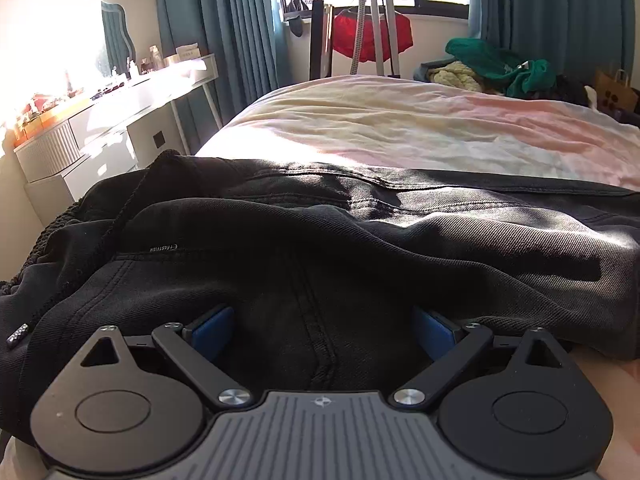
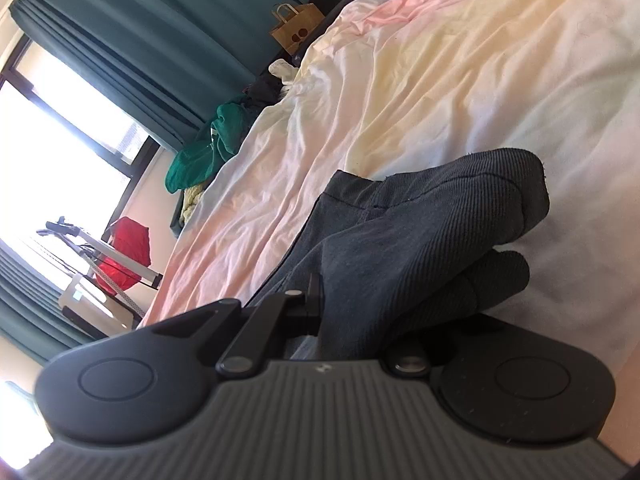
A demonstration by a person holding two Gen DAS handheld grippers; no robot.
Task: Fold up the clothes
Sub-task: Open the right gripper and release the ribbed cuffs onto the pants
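Bed (image 1: 400, 120) with a crumpled pastel sheet, teal curtains (image 1: 240, 20) at the window, white dresser (image 1: 100, 132) beside it; black trousers (image 1: 360, 240) lie spread across the near edge of the bed. Left gripper (image 1: 320, 328) stands wide apart, cloth between the blue pads but unpressed; right gripper (image 2: 360, 300) is clenched on a bunched trouser hem (image 2: 440, 232) (its far finger hidden under the fabric). Brown paper bag (image 2: 296, 28) past the bed, contents not visible.
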